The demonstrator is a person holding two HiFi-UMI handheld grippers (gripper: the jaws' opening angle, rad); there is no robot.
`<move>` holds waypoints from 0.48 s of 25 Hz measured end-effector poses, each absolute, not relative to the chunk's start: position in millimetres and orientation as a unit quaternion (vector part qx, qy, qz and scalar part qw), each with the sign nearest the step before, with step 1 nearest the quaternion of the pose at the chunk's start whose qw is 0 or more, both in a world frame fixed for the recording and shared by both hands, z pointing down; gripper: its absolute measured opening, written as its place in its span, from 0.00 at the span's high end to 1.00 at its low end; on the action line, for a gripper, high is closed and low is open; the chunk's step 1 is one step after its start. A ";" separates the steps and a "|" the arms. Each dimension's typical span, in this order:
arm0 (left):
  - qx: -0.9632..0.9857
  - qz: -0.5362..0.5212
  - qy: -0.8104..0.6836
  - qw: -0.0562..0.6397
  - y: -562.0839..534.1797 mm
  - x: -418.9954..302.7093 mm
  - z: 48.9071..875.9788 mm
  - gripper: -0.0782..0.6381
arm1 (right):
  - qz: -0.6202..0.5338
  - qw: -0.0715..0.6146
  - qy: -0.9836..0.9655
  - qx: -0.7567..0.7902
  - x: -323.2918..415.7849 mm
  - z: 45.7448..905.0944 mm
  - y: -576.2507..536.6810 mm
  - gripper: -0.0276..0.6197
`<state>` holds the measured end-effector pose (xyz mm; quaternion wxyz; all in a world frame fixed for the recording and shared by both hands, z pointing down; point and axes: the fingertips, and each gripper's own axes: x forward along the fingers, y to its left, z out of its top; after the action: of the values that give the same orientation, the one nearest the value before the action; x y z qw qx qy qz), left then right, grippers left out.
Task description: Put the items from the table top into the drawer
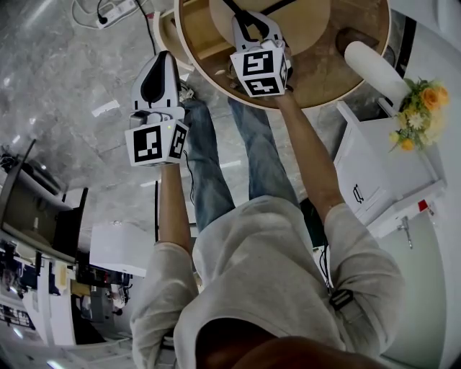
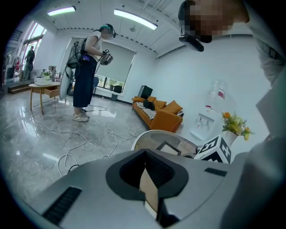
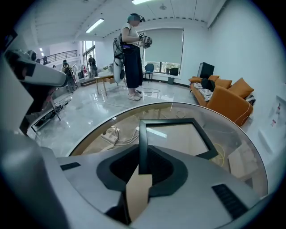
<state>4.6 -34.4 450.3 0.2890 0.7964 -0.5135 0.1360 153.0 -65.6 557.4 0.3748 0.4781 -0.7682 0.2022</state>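
Observation:
A black picture frame [image 3: 173, 138] with a pale panel lies flat on the round glass-topped table [image 3: 232, 134]. In the right gripper view its left bar runs straight in between the jaws. My right gripper [image 3: 143, 166] is shut on that bar, pads against both sides. From the head view the right gripper [image 1: 248, 25] reaches over the near part of the table [image 1: 360, 76]. My left gripper [image 1: 164, 61] hangs left of the table, over the floor, shut with nothing in it [image 2: 145, 167]. A wooden part [image 1: 167, 32], possibly the drawer, juts out under the table's left side.
A white cabinet [image 1: 382, 173] with orange flowers [image 1: 421, 108] stands to the right, and a white cylinder [image 1: 374, 68] lies by the table. Cables [image 2: 67, 134] and a power strip [image 1: 119, 11] lie on the floor. Another person [image 3: 132, 53] stands far off; an orange sofa [image 3: 228, 96] is behind.

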 end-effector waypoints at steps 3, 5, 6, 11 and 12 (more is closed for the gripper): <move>0.795 0.133 -0.516 0.289 -32.5 -1.8 448.1 0.87 | 0.199 0.372 -0.769 0.481 151.1 554.4 -65.3 0.83; 0.794 0.131 -0.520 0.288 -30.8 -8.3 447.3 0.87 | 0.196 0.370 -0.769 0.483 147.6 552.2 -63.7 0.83; 0.792 0.129 -0.522 0.288 -29.7 -12.1 447.1 0.87 | 0.194 0.369 -0.770 0.483 144.6 551.2 -62.5 0.83; 0.786 0.122 -0.533 0.288 -20.6 -30.3 444.6 0.87 | 0.186 0.366 -0.780 0.473 119.2 543.2 -53.9 0.83; 0.784 0.120 -0.536 0.288 -18.0 -35.2 443.9 0.87 | 0.184 0.364 -0.783 0.469 110.8 540.8 -51.9 0.83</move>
<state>-35.2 -18.0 443.9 0.2881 0.7843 -0.5361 0.1205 110.8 -51.9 540.8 0.3641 0.4687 -0.7835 0.1840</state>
